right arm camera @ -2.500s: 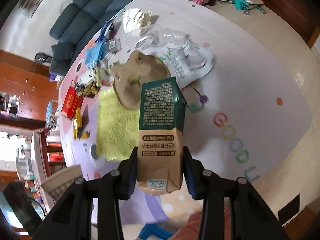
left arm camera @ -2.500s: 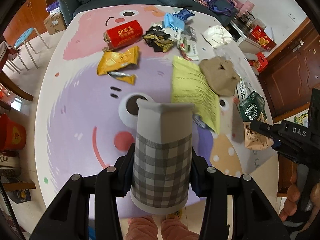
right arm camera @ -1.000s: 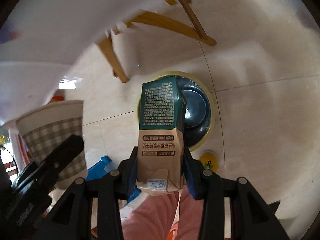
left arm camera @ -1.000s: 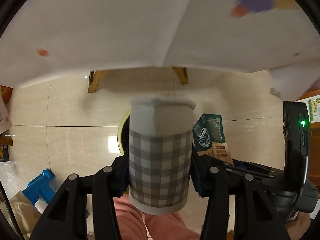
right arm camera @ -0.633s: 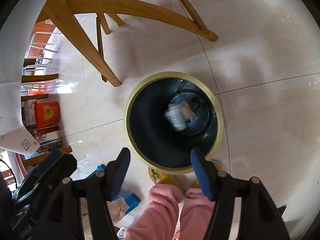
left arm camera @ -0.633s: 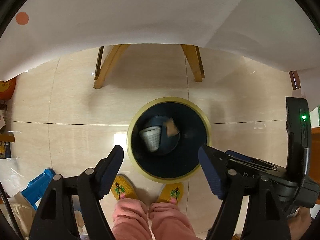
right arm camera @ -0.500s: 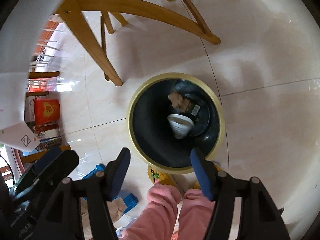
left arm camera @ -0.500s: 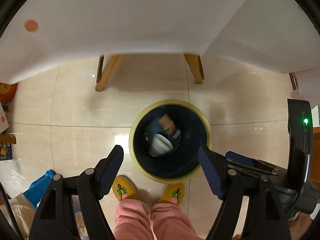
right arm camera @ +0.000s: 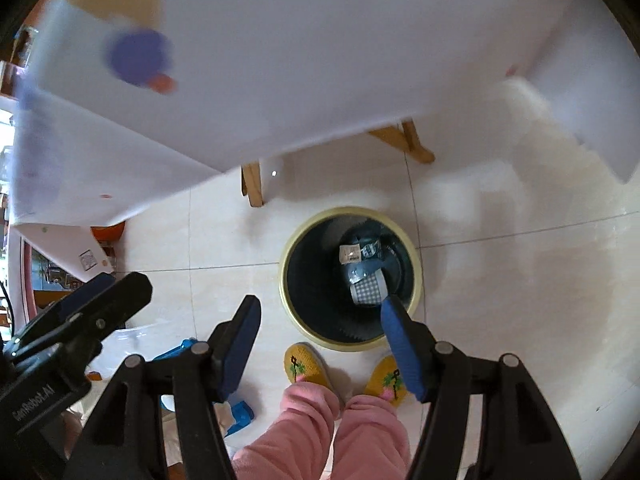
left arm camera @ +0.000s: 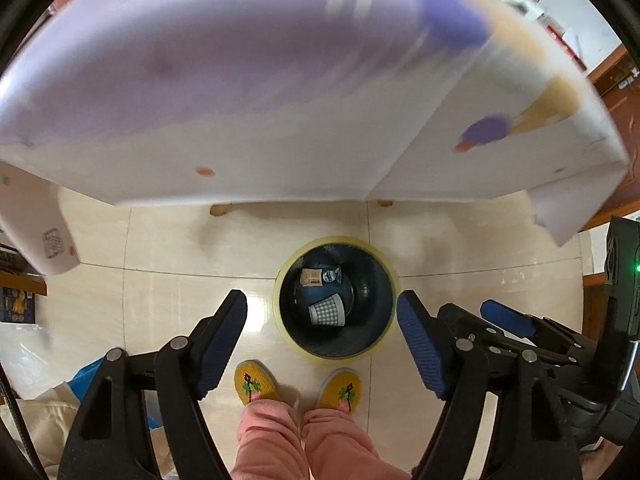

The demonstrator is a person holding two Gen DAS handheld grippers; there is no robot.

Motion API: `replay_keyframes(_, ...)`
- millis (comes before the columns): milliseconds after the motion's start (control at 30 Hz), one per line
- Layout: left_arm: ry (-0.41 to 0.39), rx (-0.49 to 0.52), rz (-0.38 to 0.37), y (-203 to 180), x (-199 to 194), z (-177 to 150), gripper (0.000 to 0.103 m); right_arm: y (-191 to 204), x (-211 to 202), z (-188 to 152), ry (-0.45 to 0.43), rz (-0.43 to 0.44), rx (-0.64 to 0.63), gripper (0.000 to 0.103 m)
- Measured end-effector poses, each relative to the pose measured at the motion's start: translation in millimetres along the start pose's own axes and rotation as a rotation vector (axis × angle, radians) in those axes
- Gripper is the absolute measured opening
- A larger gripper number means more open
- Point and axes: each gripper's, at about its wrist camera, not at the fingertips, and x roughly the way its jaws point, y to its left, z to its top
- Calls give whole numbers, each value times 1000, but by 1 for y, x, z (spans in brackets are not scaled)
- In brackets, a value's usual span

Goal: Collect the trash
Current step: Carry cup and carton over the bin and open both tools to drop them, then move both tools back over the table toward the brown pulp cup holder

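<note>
A round dark bin with a yellow rim (left arm camera: 289,328) (right arm camera: 289,308) stands on the tiled floor below the table edge. Inside it lie a grey checked paper cup (left arm camera: 328,312) (right arm camera: 367,289) and a brown and green carton (left arm camera: 318,277) (right arm camera: 356,253). My left gripper (left arm camera: 322,334) is open and empty above the bin. My right gripper (right arm camera: 320,338) is open and empty, also above the bin; it shows at the right of the left wrist view (left arm camera: 520,332).
The table's white and purple cloth (left arm camera: 280,80) (right arm camera: 320,60) overhangs the top of both views, blurred. Wooden table legs (right arm camera: 252,184) stand behind the bin. The person's pink trousers (left arm camera: 296,440) and yellow slippers (left arm camera: 256,382) are just in front of it.
Both grippers opened and dropped the checked cup and the carton into the bin, where they have settled. Both views have since tilted up, showing more of the table.
</note>
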Motion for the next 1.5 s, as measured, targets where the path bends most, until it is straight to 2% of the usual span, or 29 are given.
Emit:
replay_keyframes(267, -77, 24, 8, -9, -98, 9, 75, 41, -86, 0, -93, 7, -84, 63)
replay_keyframes(567, -181, 14, -19, -7, -172, 24, 75, 69, -156, 23, -166, 9, -147, 63)
replay_keyframes(800, -231, 9, -10, -7, -201, 30, 75, 86, -203, 47, -238, -20, -204, 63)
replay_keyframes(1033, -293, -4, 11, -14, -236, 40, 75, 107, -243, 73, -340, 9, -235, 63)
replay_keyframes(1333, -343, -1, 16, -23, -263, 46, 75, 120, -275, 93, -411, 25, -280, 63)
replay_keyframes(1500, -364, 14, 24, -31, -268, 60, 75, 110, -271, 104, -418, 38, -264, 63)
